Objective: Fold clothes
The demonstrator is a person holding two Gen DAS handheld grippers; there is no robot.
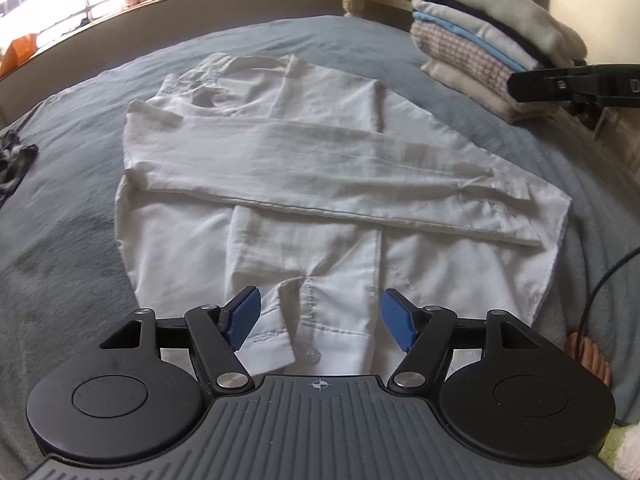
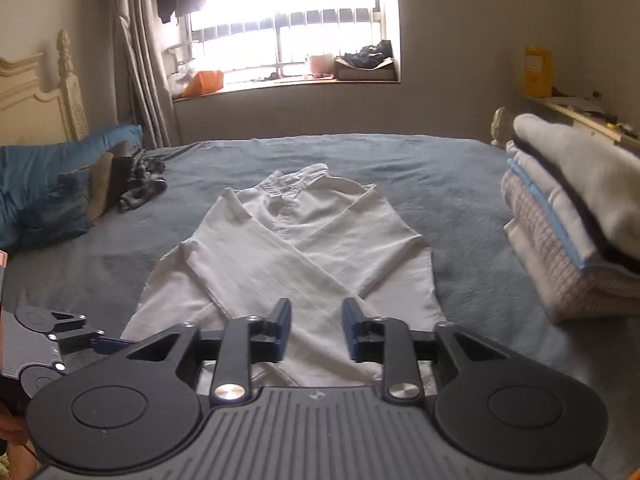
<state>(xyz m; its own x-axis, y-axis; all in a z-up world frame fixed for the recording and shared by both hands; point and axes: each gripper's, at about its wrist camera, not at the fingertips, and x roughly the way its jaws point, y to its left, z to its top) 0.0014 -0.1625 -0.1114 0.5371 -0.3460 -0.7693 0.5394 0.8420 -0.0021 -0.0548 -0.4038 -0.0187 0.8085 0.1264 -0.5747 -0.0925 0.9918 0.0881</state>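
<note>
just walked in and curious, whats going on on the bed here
A person with a handheld gripper in each hand is folding a white shirt laid flat on the grey bedspread. Both sleeves are already crossed over its body. The left gripper and right gripper hover open above the hem end, holding nothing. A stack of folded clothes sits to the right.

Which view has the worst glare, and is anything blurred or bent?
Right wrist view: the window is blown out white, and the stack of folded clothes is smeared at the right edge. Left wrist view: glare only in the top-left corner, the white shirt is sharp, and the bed edge bows from fisheye.
</note>
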